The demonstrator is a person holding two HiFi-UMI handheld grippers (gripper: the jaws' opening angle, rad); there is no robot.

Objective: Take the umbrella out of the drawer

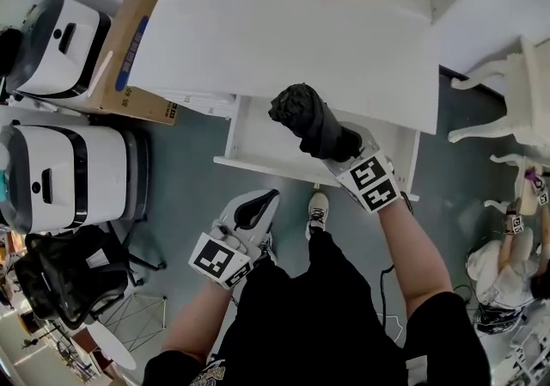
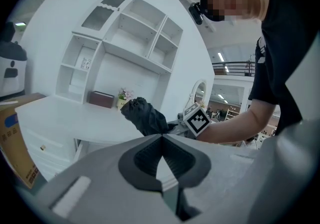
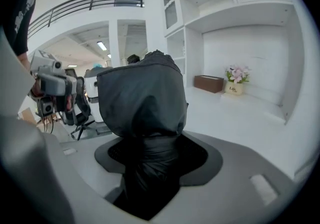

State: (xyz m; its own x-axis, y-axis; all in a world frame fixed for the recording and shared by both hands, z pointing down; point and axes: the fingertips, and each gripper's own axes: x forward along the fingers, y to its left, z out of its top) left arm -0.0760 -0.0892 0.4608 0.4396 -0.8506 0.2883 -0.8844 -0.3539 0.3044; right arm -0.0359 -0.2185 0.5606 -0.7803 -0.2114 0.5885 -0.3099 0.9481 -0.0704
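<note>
"Black folded cloth is gripped in the right gripper: its jaws are closed on the lower part of the umbrella, and the bunched canopy is seen standing up above them."

"And what is held by the left gripper?"

"Nothing. Its jaw tips are brought together with only an empty gap behind them. It is kept low and well apart from the drawer, near the person's knee."

"Where is the umbrella placed relative to the drawer?"

"It is held up over the open drawer, at the front edge of the white desk, and is not lying inside it. It is tilted, with the canopy end pointed away from the person."

"How is it expected to handle?"

"It is judged to be light, with a stiff core under soft, loose fabric. The cloth is likely to be somewhat slippery and may shift or bunch under the pads. A hold taken on cloth alone could creep, so a hold low down, where the folds are wrapped tight round the shaft, is preferred. That is roughly where it is clamped now. Breakage is not much feared, though the ribs could be bent if it is squeezed hard across the canopy."
</note>
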